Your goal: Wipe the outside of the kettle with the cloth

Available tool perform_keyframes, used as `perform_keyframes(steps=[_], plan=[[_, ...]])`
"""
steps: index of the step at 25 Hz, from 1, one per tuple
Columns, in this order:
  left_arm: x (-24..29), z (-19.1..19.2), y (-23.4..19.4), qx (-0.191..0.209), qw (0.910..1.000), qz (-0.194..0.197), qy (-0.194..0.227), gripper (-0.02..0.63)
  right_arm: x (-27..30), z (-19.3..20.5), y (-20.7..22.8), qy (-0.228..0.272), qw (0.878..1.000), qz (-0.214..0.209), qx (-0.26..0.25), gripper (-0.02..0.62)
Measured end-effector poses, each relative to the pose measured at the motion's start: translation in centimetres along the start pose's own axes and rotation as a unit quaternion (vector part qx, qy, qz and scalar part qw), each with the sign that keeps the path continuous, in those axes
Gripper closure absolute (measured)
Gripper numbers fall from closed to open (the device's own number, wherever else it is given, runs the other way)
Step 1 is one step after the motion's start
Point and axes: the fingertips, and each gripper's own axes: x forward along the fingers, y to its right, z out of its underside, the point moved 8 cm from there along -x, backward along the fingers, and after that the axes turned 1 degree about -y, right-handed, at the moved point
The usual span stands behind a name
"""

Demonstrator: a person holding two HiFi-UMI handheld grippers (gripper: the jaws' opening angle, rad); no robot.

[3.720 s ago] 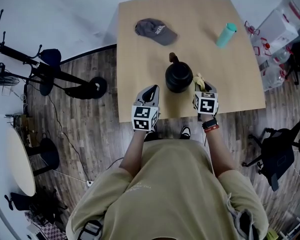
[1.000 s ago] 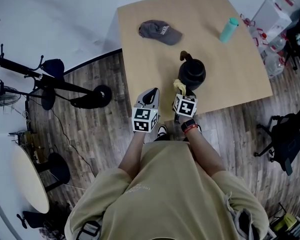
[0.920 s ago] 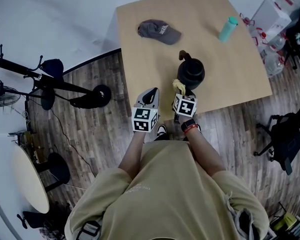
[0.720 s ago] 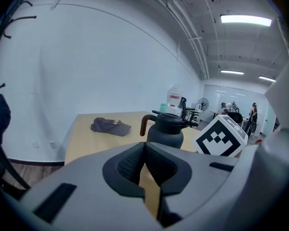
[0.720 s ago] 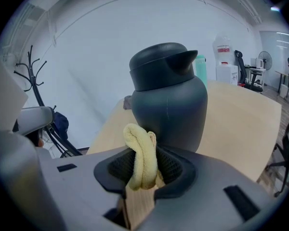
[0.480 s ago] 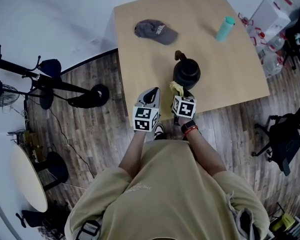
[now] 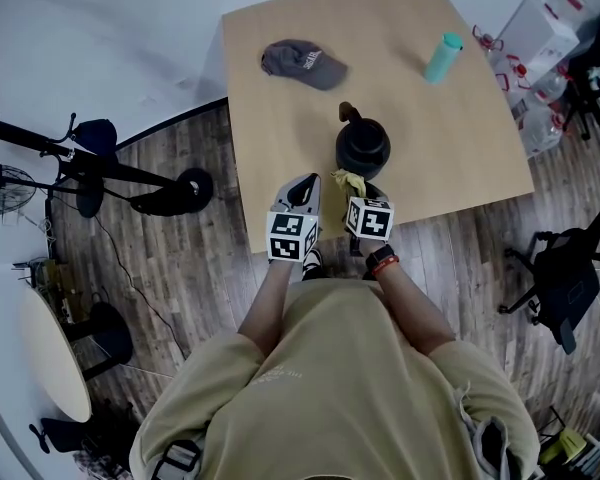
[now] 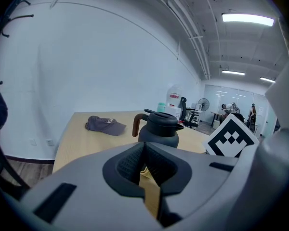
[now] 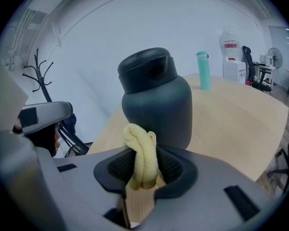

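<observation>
A dark kettle (image 7: 362, 148) with a brown handle stands upright near the table's front edge, also seen as the kettle (image 9: 156, 100) and kettle (image 8: 159, 129). My right gripper (image 7: 354, 186) is shut on a folded yellow cloth (image 9: 142, 155), the cloth (image 7: 350, 181) lying just in front of the kettle's near side; I cannot tell whether it touches. My left gripper (image 7: 305, 190) hovers left of the right one at the table edge, its jaws shut with nothing between them.
A grey cap (image 7: 302, 62) lies at the table's (image 7: 450, 128) far left and a teal bottle (image 7: 440, 57) stands at the far right. A black stand (image 7: 100, 168) is on the wood floor to the left, a chair (image 7: 565, 288) to the right.
The right gripper with the cloth has come from the kettle's right side round to its near left side. The left gripper has stayed at the table edge.
</observation>
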Motion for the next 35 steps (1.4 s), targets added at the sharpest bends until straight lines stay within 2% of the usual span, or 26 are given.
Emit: perform_keyframes(steps=[24, 35], plan=[[3.5, -0.1, 4.3, -0.02, 0.9996, -0.021, 0.006, 0.582, -1.8, -0.7, 5.6, -0.029, 0.998, -0.036, -0.04, 0.473], [5.8, 0.4, 6.5, -0.028, 0.9993, -0.025, 0.001, 0.583, -1.9, -2.5, 10.8, -0.02, 0.999, -0.01, -0.037, 0.474]])
